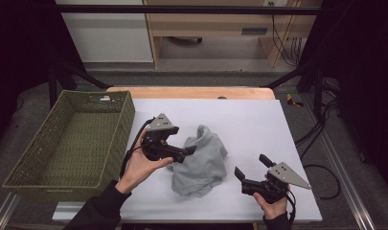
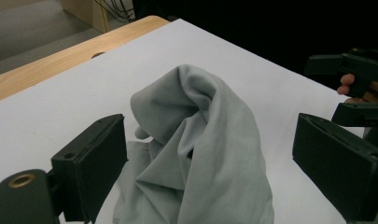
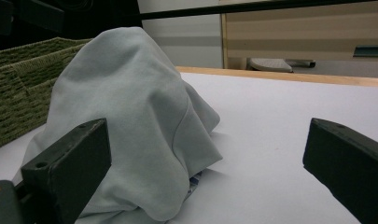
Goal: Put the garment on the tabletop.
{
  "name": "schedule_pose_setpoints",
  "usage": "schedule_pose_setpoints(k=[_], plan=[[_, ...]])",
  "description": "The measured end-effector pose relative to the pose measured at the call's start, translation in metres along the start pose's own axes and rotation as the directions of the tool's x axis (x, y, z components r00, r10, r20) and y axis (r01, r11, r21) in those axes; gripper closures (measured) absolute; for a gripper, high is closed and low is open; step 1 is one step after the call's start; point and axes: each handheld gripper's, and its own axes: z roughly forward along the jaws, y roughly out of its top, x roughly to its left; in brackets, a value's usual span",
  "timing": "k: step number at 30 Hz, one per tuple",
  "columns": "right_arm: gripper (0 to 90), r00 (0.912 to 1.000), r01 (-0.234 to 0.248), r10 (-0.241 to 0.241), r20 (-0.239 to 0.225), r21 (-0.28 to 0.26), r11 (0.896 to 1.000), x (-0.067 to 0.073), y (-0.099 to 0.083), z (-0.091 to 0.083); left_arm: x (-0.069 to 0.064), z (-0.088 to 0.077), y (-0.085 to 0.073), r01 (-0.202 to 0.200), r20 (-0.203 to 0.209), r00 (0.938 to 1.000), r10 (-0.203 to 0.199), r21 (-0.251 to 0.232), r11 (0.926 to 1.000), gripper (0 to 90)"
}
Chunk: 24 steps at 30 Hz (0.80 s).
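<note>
A crumpled grey cloth (image 1: 202, 163) lies heaped in the middle of the white table top (image 1: 249, 120). My left gripper (image 1: 187, 153) is at the cloth's left side, held in a hand. In the left gripper view its jaws stand wide open, and the cloth (image 2: 214, 140) rises between them, ungripped. My right gripper (image 1: 251, 165) is near the front right, a little way from the cloth, open and holding nothing. In the right gripper view the cloth (image 3: 126, 107) bulks ahead to the left, beyond the left jaw.
A green woven basket (image 1: 127, 115) stands off the table's left side, its inside bare; its wall (image 3: 18, 93) shows behind the cloth. A wooden strip (image 1: 191, 92) runs along the far edge. Bare white surface lies right of and behind the cloth.
</note>
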Motion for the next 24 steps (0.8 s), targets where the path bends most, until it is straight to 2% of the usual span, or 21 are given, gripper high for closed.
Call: schedule_pose_setpoints(k=[5,6,8,11,13,14,18,19,24], plan=[[1.4,1.0000,-0.004,0.004,0.003,0.000,1.000,0.000,0.000,0.000,0.005,-0.016,-0.022,0.035,-0.006,0.9994,-0.035,-0.068,0.9971,9.2],[1.4,1.0000,-0.004,0.004,0.001,0.002,1.000,0.000,0.001,-0.001,0.007,-0.023,-0.031,0.044,-0.015,0.9989,-0.045,-0.084,0.9955,8.3],[1.4,1.0000,-0.001,0.001,-0.001,-0.002,1.000,0.000,0.001,-0.001,0.008,-0.026,-0.035,0.043,-0.023,0.9987,-0.045,-0.080,0.9959,8.0],[1.3,1.0000,-0.002,0.002,0.002,-0.005,1.000,-0.001,0.001,-0.001,0.011,-0.039,-0.047,0.064,-0.036,0.9970,-0.068,-0.112,0.9917,7.0],[1.3,1.0000,-0.003,0.003,0.003,-0.002,1.000,-0.001,0.001,-0.001,0.010,-0.046,-0.053,0.060,-0.050,0.9965,-0.067,-0.121,0.9908,6.8],[1.3,1.0000,-0.006,0.006,0.003,0.001,1.000,-0.001,0.001,-0.001,0.009,-0.049,-0.058,0.057,-0.062,0.9959,-0.066,-0.140,0.9885,6.8],[1.4,1.0000,-0.007,0.007,-0.001,-0.008,1.000,-0.001,0.001,-0.002,0.008,-0.056,-0.073,0.062,-0.073,0.9946,-0.074,-0.158,0.9855,6.2],[1.4,1.0000,-0.008,0.008,-0.004,-0.006,1.000,-0.002,0.001,-0.002,0.007,-0.058,-0.081,0.071,-0.078,0.9934,-0.085,-0.165,0.9837,5.5],[1.4,1.0000,-0.009,0.009,0.000,0.001,1.000,-0.003,0.001,-0.002,0.007,-0.062,-0.095,0.080,-0.098,0.9902,-0.099,-0.185,0.9796,4.1]])
